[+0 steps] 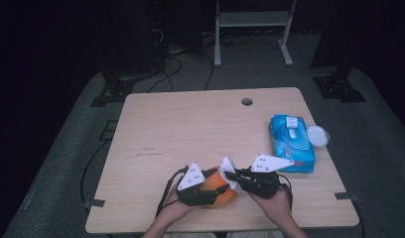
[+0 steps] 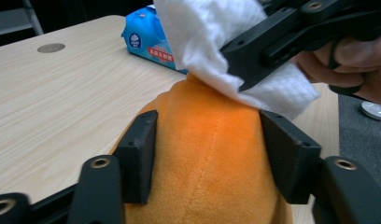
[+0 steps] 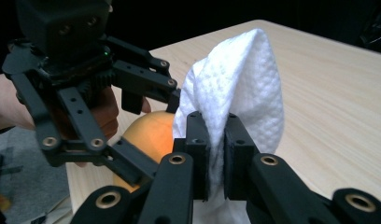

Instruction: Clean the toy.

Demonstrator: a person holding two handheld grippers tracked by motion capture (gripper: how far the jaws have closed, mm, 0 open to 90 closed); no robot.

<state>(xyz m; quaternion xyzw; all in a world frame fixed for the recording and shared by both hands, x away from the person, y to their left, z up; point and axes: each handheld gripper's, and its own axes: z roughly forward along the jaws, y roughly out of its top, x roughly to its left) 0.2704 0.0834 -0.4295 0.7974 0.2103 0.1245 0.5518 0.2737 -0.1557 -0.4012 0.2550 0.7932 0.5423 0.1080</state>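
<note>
In the high view the left gripper (image 1: 206,191) is clamping an orange plush toy (image 1: 219,194) at the near edge of the table (image 1: 190,124), between the person's two hands, while the right gripper (image 1: 234,177) is bringing a white wipe (image 1: 227,169) down onto the toy's top; the blue wipe pack (image 1: 291,143) is lying to the right with its round lid (image 1: 317,135) just beside it, so a wipe is already out and in use, and I judge the wiping to be under way rather than done, with most of the toy's surface left to go over. In the left gripper view the jaws are pressing on either side of the toy (image 2: 212,158), whose fur is looking soft, short-piled and evenly orange with a seam running down the middle and no stain that I can make out; the wipe (image 2: 212,42) is touching the toy's upper end, pinched by the right gripper (image 2: 254,60). In the right gripper view the jaws are standing nearly together, nipping the folded, quilted wipe (image 3: 240,88), which is rising in a peak above them; the toy (image 3: 151,133) is peeking out behind, held by the left gripper (image 3: 146,116).
</note>
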